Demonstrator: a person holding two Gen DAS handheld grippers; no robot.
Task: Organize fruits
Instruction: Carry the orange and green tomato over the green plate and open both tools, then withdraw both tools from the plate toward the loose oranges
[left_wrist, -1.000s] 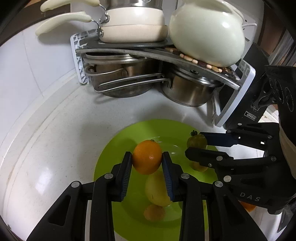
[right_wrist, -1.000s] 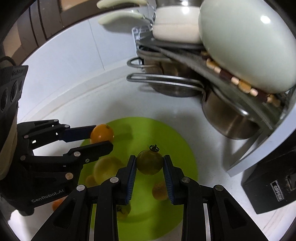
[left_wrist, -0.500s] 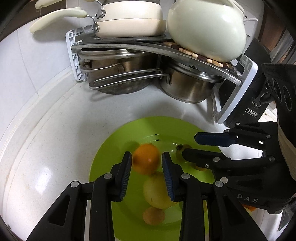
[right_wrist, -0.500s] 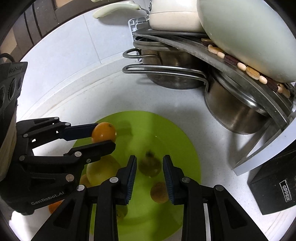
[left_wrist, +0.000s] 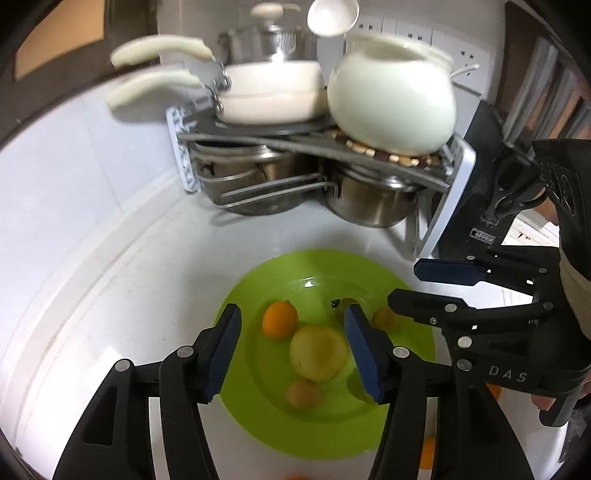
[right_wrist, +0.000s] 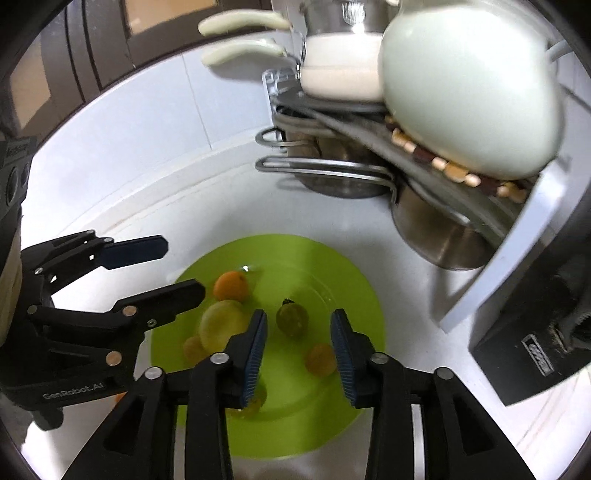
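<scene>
A white speckled counter meets a white tiled wall in a corner, with dark wood cabinetry above at the left. A metal rack in the corner carries cream pans and a round cream pot on a beaded mat, with steel pots below. White sockets are set in the wall behind, and a black box stands at the right.
</scene>
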